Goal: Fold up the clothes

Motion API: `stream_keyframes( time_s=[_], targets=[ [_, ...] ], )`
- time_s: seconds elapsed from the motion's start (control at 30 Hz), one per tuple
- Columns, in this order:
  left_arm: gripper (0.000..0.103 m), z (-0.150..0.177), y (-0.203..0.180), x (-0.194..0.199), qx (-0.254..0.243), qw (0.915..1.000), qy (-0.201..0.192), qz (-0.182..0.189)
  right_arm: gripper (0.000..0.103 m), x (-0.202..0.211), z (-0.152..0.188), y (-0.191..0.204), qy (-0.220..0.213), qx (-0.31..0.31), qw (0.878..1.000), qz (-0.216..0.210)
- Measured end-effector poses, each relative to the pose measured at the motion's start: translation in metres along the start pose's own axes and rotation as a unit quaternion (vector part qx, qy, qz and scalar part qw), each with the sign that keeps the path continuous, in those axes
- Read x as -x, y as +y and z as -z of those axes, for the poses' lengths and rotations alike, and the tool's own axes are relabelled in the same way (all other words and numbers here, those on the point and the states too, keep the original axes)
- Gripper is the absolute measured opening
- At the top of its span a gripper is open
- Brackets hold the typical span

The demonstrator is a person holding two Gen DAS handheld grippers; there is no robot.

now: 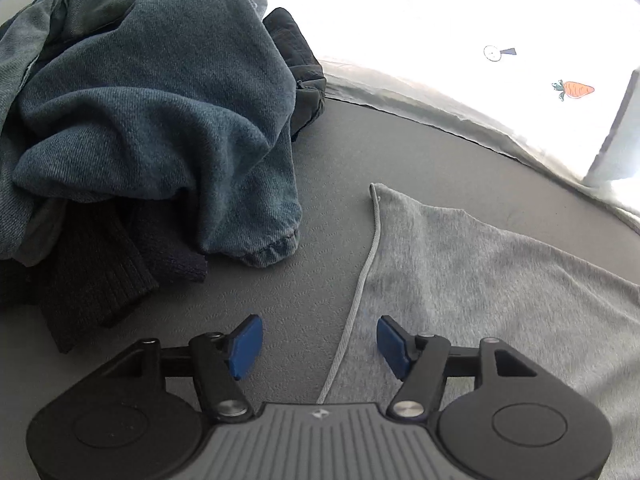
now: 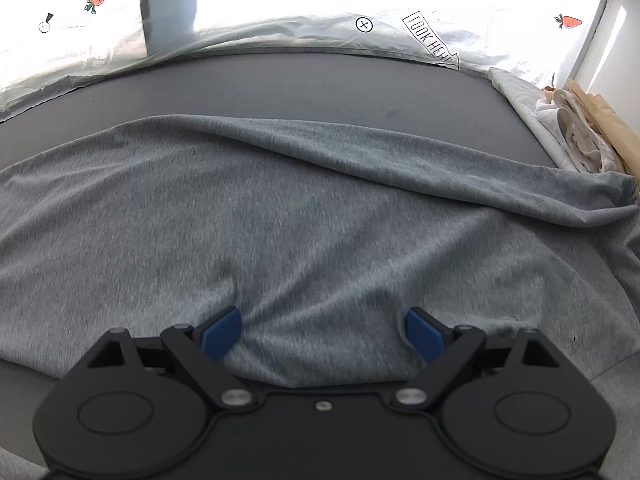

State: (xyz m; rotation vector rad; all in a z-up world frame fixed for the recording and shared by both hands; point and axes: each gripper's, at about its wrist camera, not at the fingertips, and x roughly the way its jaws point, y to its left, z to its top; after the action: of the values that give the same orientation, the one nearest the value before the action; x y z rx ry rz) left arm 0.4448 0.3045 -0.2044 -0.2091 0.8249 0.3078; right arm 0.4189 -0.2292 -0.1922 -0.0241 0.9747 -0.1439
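A light grey garment [image 2: 304, 216] lies spread across a dark grey mat [image 2: 320, 80], filling the middle of the right wrist view and reaching into the lower right of the left wrist view, where its stitched edge [image 1: 360, 280] runs down toward the camera. The left gripper [image 1: 318, 346] stands about half open with nothing between its blue pads, that edge lying on the mat below the gap. The right gripper [image 2: 322, 332] is spread wide over the cloth near its front border, gripping nothing. A heap of unfolded clothes [image 1: 152, 112], blue denim over dark knitwear, fills the upper left of the left wrist view. The grey knit looks thin, light and limp, likely to drape and wrinkle rather than hold a shape; a long ridge [image 2: 360, 140] already crosses it. The firmer hemmed edge and corners seem the best places to pinch.
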Motion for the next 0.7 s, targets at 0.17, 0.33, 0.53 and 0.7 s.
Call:
stream_keyframes(
  time_s=[0.17,0.33,0.53,0.7],
  targets=[
    [0.061,0.006,-0.017,0.003,-0.031,0.9993,-0.006,0.021,0.09,0.003,0.004,-0.003,-0.002,-0.006,1.0,-0.003],
    [0.01,0.006,-0.012,0.002,-0.041,0.9989,-0.023,0.003,0.09,0.006,0.007,-0.004,-0.004,-0.007,1.0,0.003],
    [0.001,-0.001,-0.003,0.002,-0.033,0.9973,-0.027,-0.059,0.09,0.013,0.013,-0.007,-0.004,0.001,1.0,0.013],
    [0.001,-0.004,0.016,0.005,0.003,0.9966,-0.022,-0.079,0.09,0.021,0.015,-0.018,-0.012,-0.005,1.0,0.017]
  ],
)
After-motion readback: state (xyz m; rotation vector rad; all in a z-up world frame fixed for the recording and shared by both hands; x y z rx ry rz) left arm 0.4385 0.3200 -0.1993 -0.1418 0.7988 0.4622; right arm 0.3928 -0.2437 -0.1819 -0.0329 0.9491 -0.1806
